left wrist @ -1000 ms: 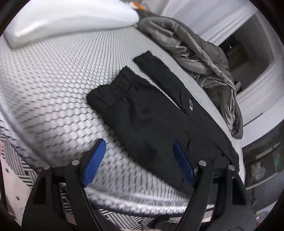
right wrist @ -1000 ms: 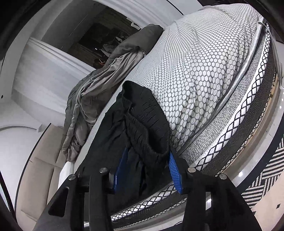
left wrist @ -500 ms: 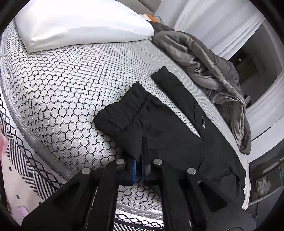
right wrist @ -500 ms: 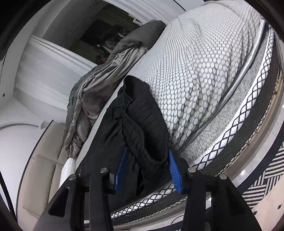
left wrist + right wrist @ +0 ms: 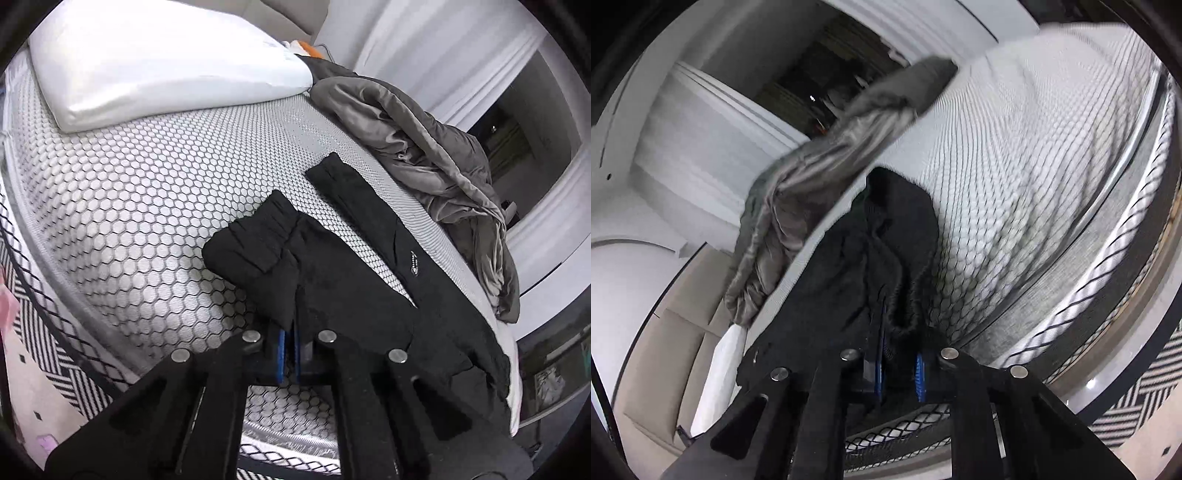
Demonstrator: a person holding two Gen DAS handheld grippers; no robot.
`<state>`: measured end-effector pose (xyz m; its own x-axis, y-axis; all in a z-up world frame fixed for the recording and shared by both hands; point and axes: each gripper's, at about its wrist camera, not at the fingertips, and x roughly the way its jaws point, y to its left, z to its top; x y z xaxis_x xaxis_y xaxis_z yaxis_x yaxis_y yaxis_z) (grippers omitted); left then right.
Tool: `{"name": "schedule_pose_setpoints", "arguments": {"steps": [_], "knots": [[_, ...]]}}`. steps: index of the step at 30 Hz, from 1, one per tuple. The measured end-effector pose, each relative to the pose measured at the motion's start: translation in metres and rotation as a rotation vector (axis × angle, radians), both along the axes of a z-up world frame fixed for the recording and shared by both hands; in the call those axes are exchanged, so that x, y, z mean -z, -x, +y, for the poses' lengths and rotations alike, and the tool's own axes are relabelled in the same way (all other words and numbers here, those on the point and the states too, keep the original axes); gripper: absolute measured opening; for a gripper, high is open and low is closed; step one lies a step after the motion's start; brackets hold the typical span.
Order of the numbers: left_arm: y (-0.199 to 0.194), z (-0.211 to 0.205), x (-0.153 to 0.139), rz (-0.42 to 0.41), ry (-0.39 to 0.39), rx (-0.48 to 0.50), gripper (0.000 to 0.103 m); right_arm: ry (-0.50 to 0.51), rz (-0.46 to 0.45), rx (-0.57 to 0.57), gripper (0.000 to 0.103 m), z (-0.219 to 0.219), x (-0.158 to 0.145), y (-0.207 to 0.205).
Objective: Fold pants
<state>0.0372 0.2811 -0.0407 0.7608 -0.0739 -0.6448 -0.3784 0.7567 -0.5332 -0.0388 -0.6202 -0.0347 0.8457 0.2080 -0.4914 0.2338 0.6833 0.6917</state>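
The left wrist camera sits low at the bed's near edge, close over the pants, looking toward the pillow. The right camera, rolled, faces along the same edge. Both share pants and grey blanket.

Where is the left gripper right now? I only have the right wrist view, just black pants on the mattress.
Observer: The left gripper has its jaws shut on the near edge of the pants, along one leg.
Operator: Are the two legs lying together?
Observer: No, the leg ends lie apart, with a wedge of mattress showing between them.
Operator: Anything at the head of the bed?
Observer: A white pillow lies there, apart from the pants.
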Motion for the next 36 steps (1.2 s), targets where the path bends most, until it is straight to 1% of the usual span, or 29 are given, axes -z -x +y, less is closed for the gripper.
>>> {"name": "schedule_pose_setpoints", "arguments": {"steps": [2,3,5,8,10,13,15,19,22,23,24,25,26,27,28,29,30,31,32,33,34,35,36], "knots": [[-0.003,0.0,0.004,0.02,0.004,0.004,0.0,0.008,0.03,-0.003,0.012,-0.002,0.003,0.0],[-0.004,0.001,0.004,0.02,0.011,0.003,0.0,-0.004,0.042,-0.004,0.012,-0.002,0.006,-0.002],[-0.004,0.002,0.0,0.002,0.024,0.002,0.0,-0.019,0.02,-0.006,0.012,-0.002,0.001,-0.001],[-0.011,0.001,-0.02,-0.037,0.011,0.014,0.0,-0.003,-0.058,0.0,0.012,0.002,-0.025,-0.002],[-0.021,0.001,-0.036,-0.06,-0.001,0.024,0.0,0.009,-0.089,0.008,0.012,0.003,-0.042,-0.007],[-0.045,0.002,-0.059,-0.084,-0.012,0.032,0.0,0.041,-0.141,0.027,0.012,0.007,-0.073,-0.029],[-0.067,0.003,-0.073,-0.097,-0.019,0.035,0.0,0.051,-0.158,0.046,0.012,0.007,-0.09,-0.051],[-0.124,0.007,-0.096,-0.099,-0.027,0.028,0.0,0.084,-0.156,0.073,0.012,0.008,-0.121,-0.109],[-0.19,0.001,-0.107,-0.066,-0.069,0.025,0.0,0.133,-0.128,0.075,0.012,0.012,-0.138,-0.164],[-0.211,-0.002,-0.109,-0.053,-0.085,0.024,0.0,0.151,-0.108,0.073,0.012,0.013,-0.142,-0.191],[-0.237,-0.005,-0.109,-0.039,-0.106,0.022,0.0,0.161,-0.093,0.075,0.013,0.014,-0.144,-0.208],[-0.257,-0.008,-0.107,-0.024,-0.123,0.009,0.002,0.176,-0.072,0.076,0.013,0.014,-0.144,-0.228],[-0.281,-0.01,-0.104,0.008,-0.147,-0.019,0.004,0.189,-0.051,0.087,0.016,0.015,-0.143,-0.249],[-0.305,-0.013,-0.1,0.035,-0.175,-0.037,0.005,0.196,-0.023,0.104,0.027,0.015,-0.141,-0.271],[-0.323,-0.015,-0.096,0.044,-0.189,-0.041,0.012,0.213,0.015,0.119,0.035,0.015,-0.137,-0.291],[-0.341,-0.017,-0.092,0.06,-0.197,-0.038,0.019,0.234,0.04,0.134,0.046,0.016,-0.135,-0.305],[-0.349,-0.018,-0.086,0.066,-0.19,-0.036,0.044,0.27,0.069,0.156,0.048,0.018,-0.133,-0.317],[-0.353,-0.019,-0.083,0.064,-0.195,-0.05,0.086,0.276,0.082,0.166,0.048,0.019,-0.132,-0.321],[-0.351,-0.02,-0.085,0.045,-0.215,-0.075,0.099,0.264,0.078,0.161,0.048,0.023,-0.131,-0.32],[-0.344,-0.021,-0.085,0.02,-0.234,-0.084,0.102,0.262,0.066,0.143,0.049,0.027,-0.13,-0.316],[-0.338,-0.022,-0.089,0.003,-0.248,-0.073,0.102,0.275,0.052,0.125,0.051,0.033,-0.132,-0.312],[-0.333,-0.023,-0.088,0.012,-0.246,-0.064,0.102,0.296,0.036,0.118,0.056,0.04,-0.133,-0.305],[-0.325,-0.024,-0.09,0.004,-0.243,-0.056,0.102,0.316,0.014,0.104,0.061,0.049,-0.135,-0.295]]}}
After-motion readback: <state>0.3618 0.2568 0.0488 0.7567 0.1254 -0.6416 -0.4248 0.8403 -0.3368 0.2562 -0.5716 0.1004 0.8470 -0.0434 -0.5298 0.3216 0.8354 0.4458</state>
